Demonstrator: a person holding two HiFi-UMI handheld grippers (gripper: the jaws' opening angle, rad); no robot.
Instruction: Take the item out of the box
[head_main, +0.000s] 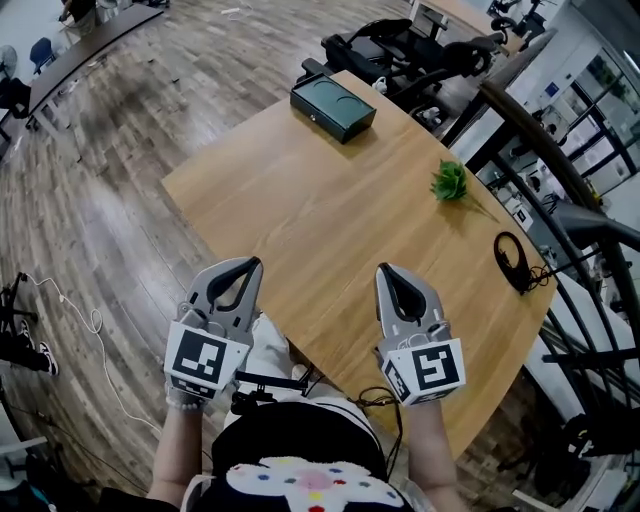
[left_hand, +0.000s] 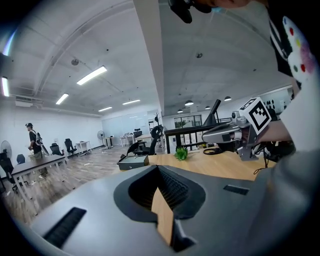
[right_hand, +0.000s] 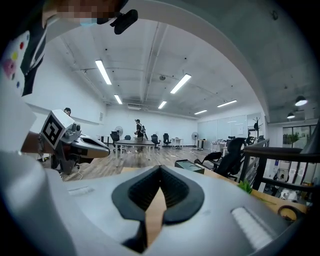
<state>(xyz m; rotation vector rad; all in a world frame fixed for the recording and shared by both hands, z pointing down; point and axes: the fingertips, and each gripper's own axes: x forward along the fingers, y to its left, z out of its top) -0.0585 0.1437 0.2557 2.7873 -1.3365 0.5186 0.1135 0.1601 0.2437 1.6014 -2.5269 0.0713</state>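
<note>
A dark green box (head_main: 333, 108) with its lid down sits at the far end of the wooden table (head_main: 330, 210). It also shows small and distant in the left gripper view (left_hand: 133, 161) and the right gripper view (right_hand: 189, 165). My left gripper (head_main: 250, 266) hovers at the table's near edge, well short of the box, jaws together and empty (left_hand: 158, 170). My right gripper (head_main: 388, 272) is held beside it over the near edge, shut with nothing in it (right_hand: 160, 170). Both point toward the box.
A small green plant (head_main: 450, 181) stands on the table's right side, and a black cable loop (head_main: 513, 260) lies near the right edge. Black office chairs (head_main: 395, 50) crowd behind the box. A dark railing (head_main: 560, 180) runs along the right. A white cord (head_main: 80, 320) trails on the floor.
</note>
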